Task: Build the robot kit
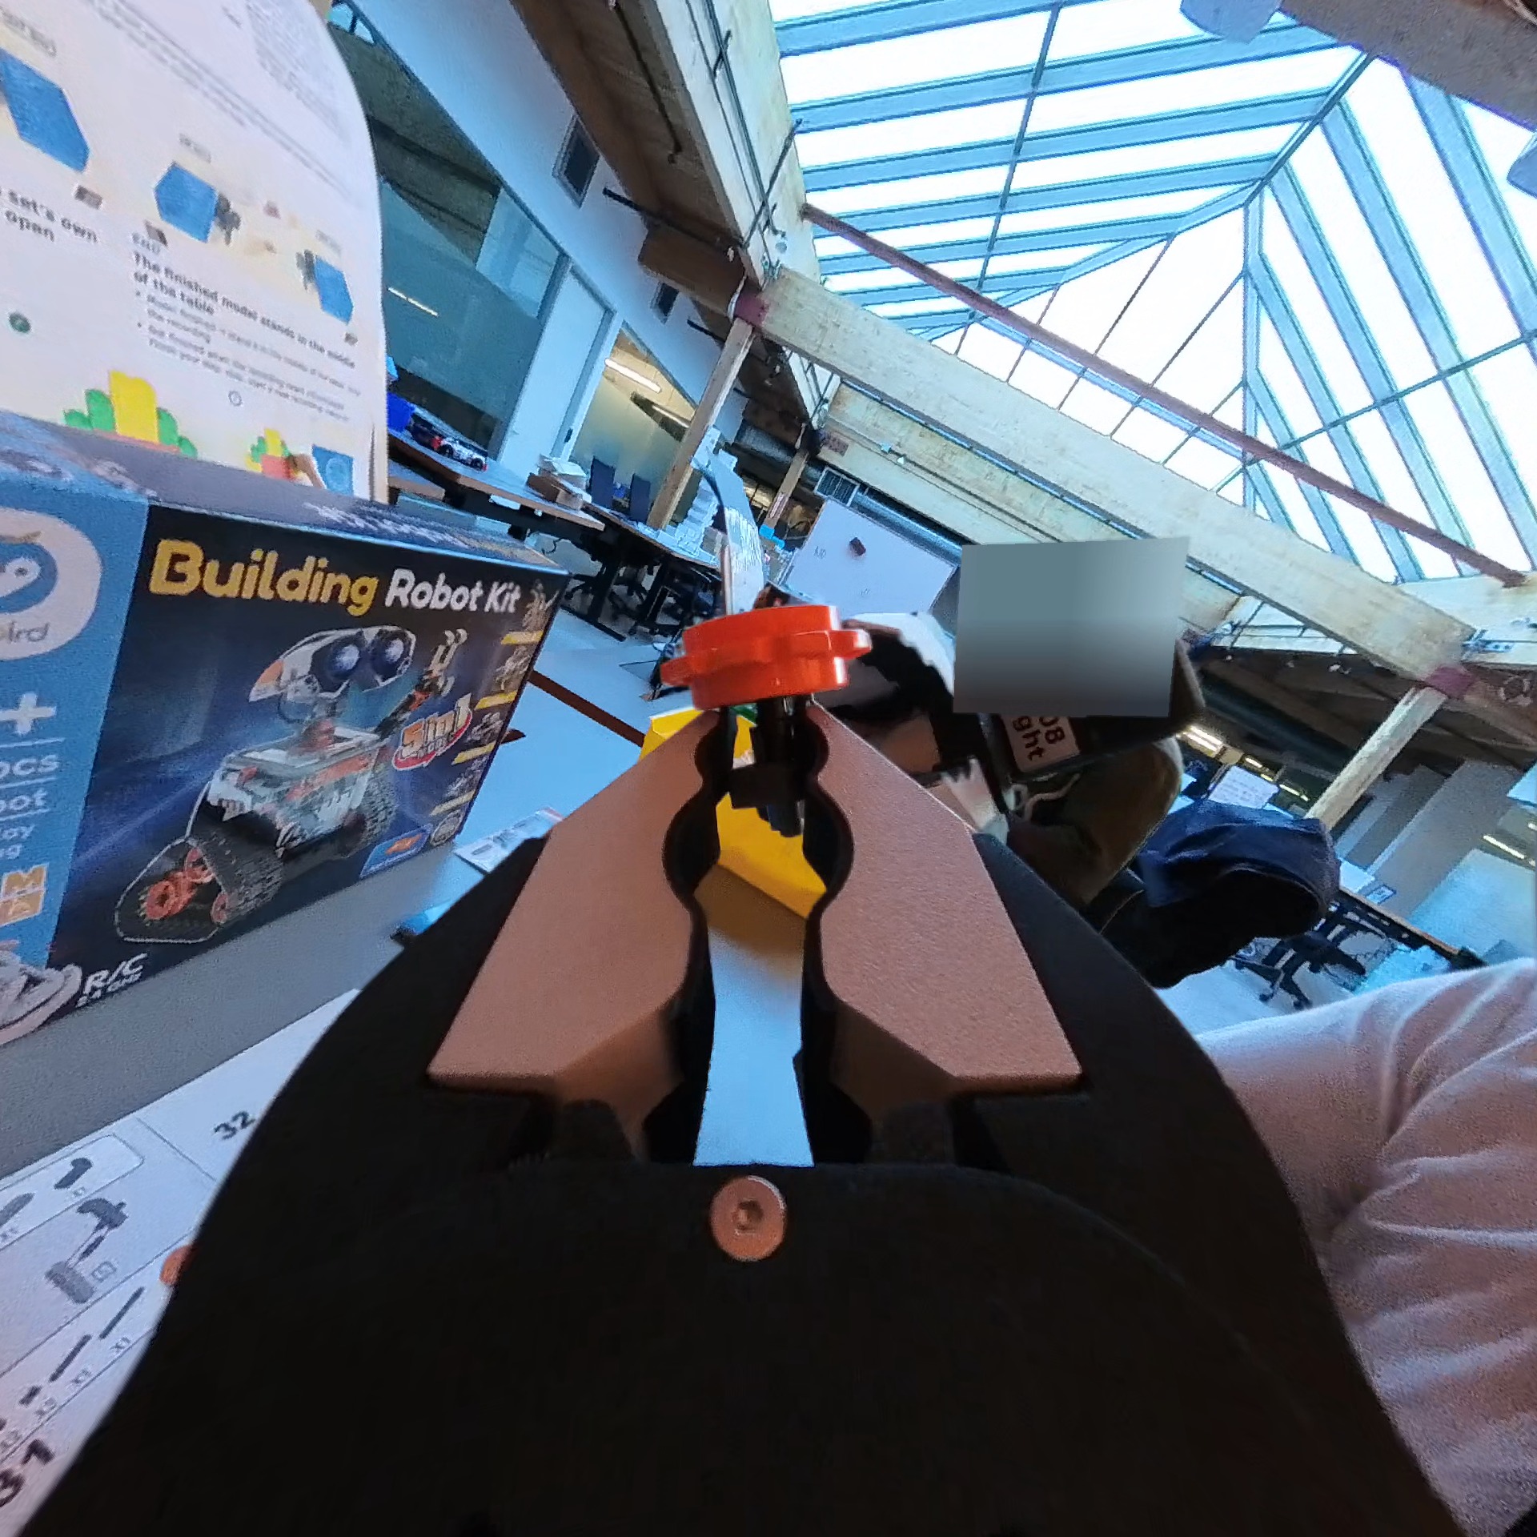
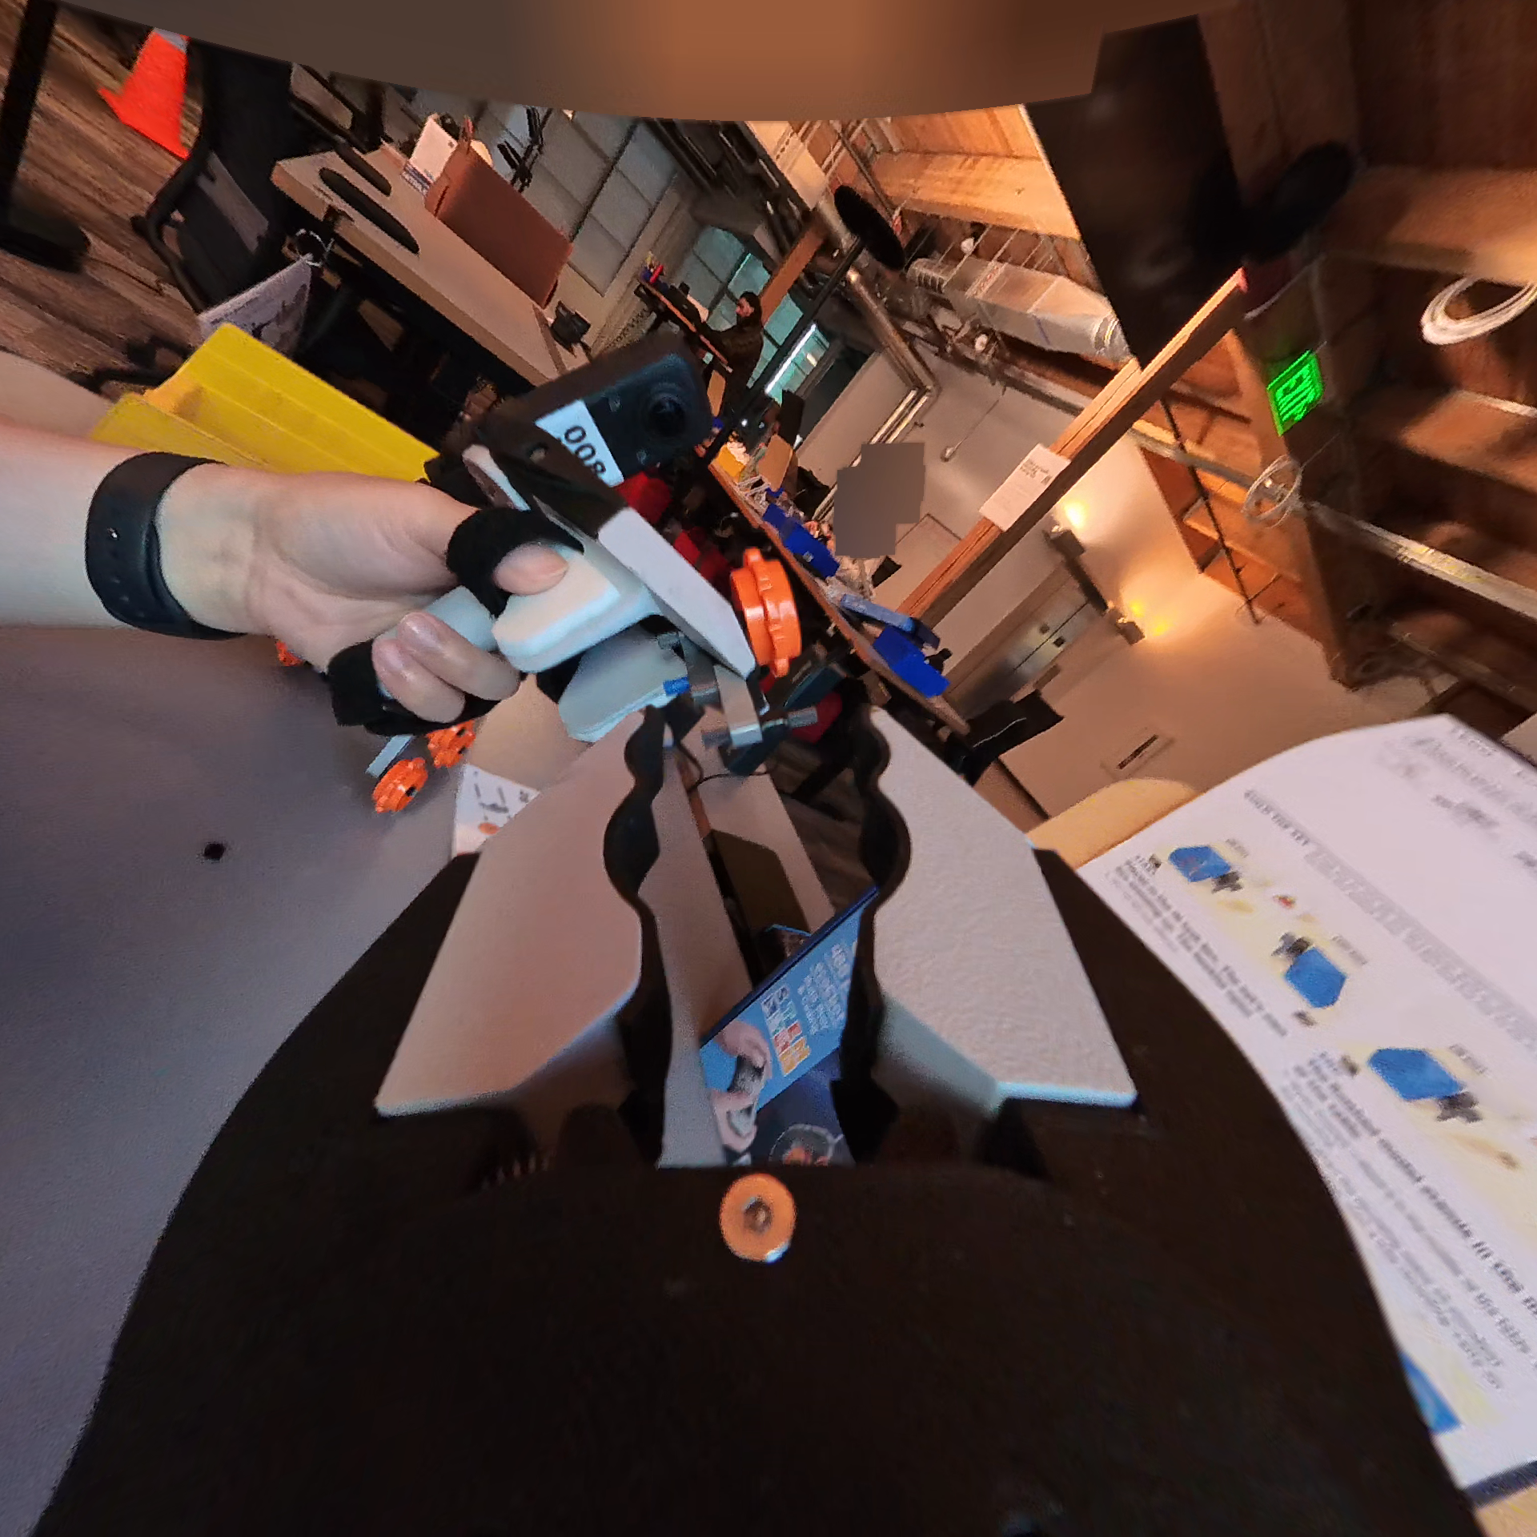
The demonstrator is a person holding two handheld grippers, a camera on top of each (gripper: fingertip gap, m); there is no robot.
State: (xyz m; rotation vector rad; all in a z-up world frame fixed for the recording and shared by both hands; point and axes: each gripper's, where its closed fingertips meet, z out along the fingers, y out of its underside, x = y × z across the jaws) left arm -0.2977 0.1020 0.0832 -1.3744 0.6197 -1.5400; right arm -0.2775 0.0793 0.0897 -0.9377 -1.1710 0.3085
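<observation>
Two matte grippers are raised above a smooth grey table (image 1: 532,773). Left of them a glossy cardboard kit box (image 1: 249,707) is stood. The left gripper (image 1: 761,732) is pinched on a black axle (image 1: 782,748) topped by a toothed orange gear (image 1: 765,653); the right gripper (image 2: 753,748) is spread around a small grey-and-black brick assembly (image 2: 732,715).

- In the left wrist view, the gear wheel (image 1: 765,657) is sitting at centre frame, atop the left gripper (image 1: 761,732).
- The kit box (image 1: 274,707) is standing at left, the tray (image 1: 769,840) lying behind the fingertips.
- A printed sheet (image 1: 183,224) is rising behind the box, upper left.
</observation>
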